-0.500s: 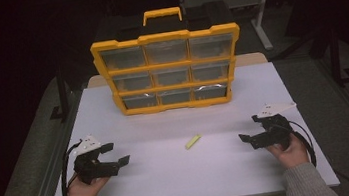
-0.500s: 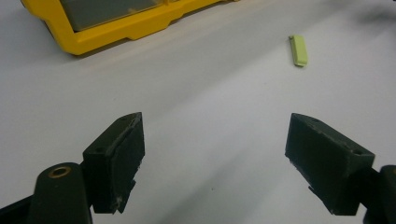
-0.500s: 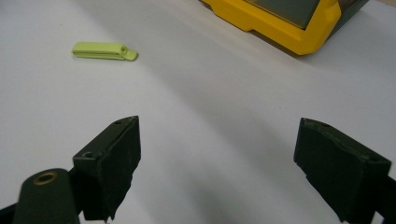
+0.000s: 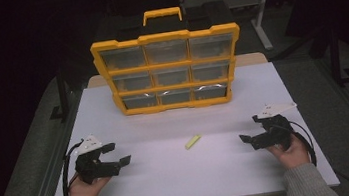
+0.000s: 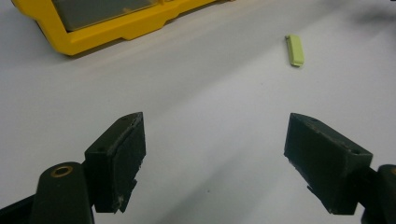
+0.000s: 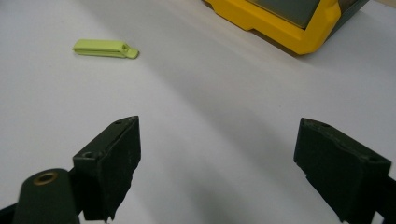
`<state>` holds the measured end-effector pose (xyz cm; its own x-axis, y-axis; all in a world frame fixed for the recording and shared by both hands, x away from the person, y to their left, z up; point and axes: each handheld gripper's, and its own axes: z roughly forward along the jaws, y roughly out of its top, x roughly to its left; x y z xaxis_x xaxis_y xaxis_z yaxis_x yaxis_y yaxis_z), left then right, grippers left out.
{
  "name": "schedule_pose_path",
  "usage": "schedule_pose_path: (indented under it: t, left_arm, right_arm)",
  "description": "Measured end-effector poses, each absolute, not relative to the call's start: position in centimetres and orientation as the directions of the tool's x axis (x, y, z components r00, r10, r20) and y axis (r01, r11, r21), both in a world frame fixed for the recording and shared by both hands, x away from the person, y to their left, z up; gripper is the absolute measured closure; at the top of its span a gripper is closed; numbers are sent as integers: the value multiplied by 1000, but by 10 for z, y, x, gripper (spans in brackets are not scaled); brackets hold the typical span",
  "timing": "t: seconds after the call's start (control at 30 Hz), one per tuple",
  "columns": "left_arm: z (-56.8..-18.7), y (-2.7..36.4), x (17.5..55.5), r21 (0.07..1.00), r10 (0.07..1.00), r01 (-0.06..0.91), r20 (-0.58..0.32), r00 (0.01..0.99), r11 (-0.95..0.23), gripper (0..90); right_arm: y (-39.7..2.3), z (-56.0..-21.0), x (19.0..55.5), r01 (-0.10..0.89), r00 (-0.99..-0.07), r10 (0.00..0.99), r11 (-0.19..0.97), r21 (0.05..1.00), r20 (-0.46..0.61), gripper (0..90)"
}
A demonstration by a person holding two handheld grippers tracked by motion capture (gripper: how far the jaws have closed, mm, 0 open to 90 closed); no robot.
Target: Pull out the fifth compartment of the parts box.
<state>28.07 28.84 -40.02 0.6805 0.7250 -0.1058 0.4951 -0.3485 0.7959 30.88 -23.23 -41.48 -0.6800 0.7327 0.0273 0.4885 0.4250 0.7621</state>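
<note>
High view: green clip (image 4: 193, 141) lies between both wide-open, empty grippers — left gripper (image 4: 118, 154), right gripper (image 4: 248, 130) — long axis diagonal, slightly nearer the right.

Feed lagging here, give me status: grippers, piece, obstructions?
Left gripper open, empty. Right gripper open, empty. Green piece flat on table, between both, untouched. Nothing blocking; organizer behind.

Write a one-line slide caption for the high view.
Two hand-held grippers, left gripper and right gripper, rest open on the white table flanking a yellow-green piece before a yellow drawer organizer.
</note>
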Motion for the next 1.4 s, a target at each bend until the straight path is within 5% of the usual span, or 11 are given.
schedule_pose_path:
  t: [0.93, 1.17, 1.4]
  left_arm:
    - [-394, 275, 290, 812, 679, 497, -178, 712, -307, 230]
    - [-390, 264, 304, 801, 605, 555, -333, 723, -224, 263]
    - [-382, 244, 317, 810, 569, 559, -379, 730, -177, 284]
  right_arm:
    - [-228, -415, 309, 489, -687, 727, 443, 752, 19, 137]
    - [-227, -415, 309, 496, -688, 726, 446, 746, 23, 137]
    - [-226, -415, 309, 483, -693, 721, 458, 746, 6, 137]
